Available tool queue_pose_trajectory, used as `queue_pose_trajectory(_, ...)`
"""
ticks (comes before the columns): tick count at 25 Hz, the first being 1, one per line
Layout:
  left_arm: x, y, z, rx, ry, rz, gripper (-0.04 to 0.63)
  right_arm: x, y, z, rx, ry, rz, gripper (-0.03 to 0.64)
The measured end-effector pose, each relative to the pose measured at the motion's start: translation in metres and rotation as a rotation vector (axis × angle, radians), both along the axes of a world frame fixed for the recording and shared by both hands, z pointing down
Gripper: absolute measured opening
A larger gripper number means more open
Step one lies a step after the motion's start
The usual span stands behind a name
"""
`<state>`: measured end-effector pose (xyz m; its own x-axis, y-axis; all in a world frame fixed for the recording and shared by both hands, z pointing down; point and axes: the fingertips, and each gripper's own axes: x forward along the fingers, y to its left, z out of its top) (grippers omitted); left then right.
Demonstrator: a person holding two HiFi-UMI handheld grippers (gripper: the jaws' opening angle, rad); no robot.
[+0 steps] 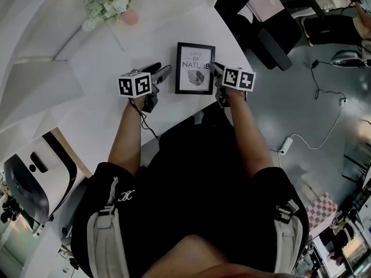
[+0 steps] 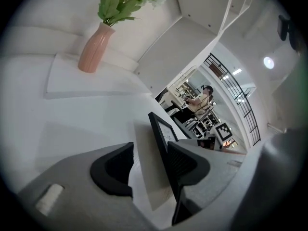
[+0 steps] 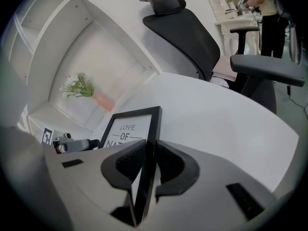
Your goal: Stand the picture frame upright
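A: Two pads on the right gripper. Shut or apart?

B: Clamped on the frame, along its right edge. One on the printed face, the other on the back.

A: And on the left gripper?

B: Apart, gripping nothing. Only the frame's left edge in the gap, close beside the pad nearer the other gripper and well clear of the outer one. Touching or not, cannot tell.

A: Whereabouts on the table?

B: Toward the near edge, straight ahead of the person, with one gripper at each side. Black border, white sheet, dark lettering and a leaf drawing, the right way up from the head view. Lying flat or tipped up a little, cannot tell.

A: Anything else around?

B: Far back on the left, a pink vase with green and white flowers, on a flat white slab and well apart from the frame. Past the table's right side, a black chair, plus a grey floor with a trailing cable. In the distance behind the left gripper, another person at a bench.
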<state>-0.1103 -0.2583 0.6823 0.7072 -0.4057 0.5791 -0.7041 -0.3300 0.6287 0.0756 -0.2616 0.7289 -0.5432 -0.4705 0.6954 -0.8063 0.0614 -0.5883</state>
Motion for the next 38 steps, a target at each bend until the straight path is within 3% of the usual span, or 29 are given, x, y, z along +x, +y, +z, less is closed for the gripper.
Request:
queue_pose_trajectory(4, 0.012, 0.009, 0.004, -0.082, 0.128, -0.025, 0.218, -0.002, 0.001, -0.001, -0.002, -0.01, -0.001, 0.074)
queue_pose_trajectory(7, 0.021, 0.013, 0.007, -0.117, 0.17, -0.032, 0.218, -0.002, 0.0, -0.001, -0.003, -0.013, -0.003, 0.074)
queue_pose_trajectory(17, 0.047, 0.022, 0.019, -0.174, 0.161, 0.02, 0.209, -0.001, 0.0, 0.0, -0.014, -0.03, -0.01, 0.074)
queue_pose_trajectory(21, 0.05, 0.021, 0.021, -0.186, 0.154, 0.021, 0.107, -0.002, -0.002, 0.0, -0.012, -0.026, -0.015, 0.074)
queue_pose_trajectory(24, 0.051, 0.021, 0.021, -0.19, 0.153, 0.011, 0.095, -0.002, -0.002, 0.0, -0.012, -0.029, -0.017, 0.074)
queue_pose_trajectory(32, 0.054, 0.023, 0.006, -0.148, 0.15, -0.016, 0.092, -0.001, 0.001, -0.002, -0.016, -0.032, -0.02, 0.072)
queue_pose_trajectory(38, 0.061, 0.023, -0.028, -0.014, 0.112, 0.017, 0.088, 0.007, -0.001, -0.041, 0.096, -0.007, -0.034, 0.072)
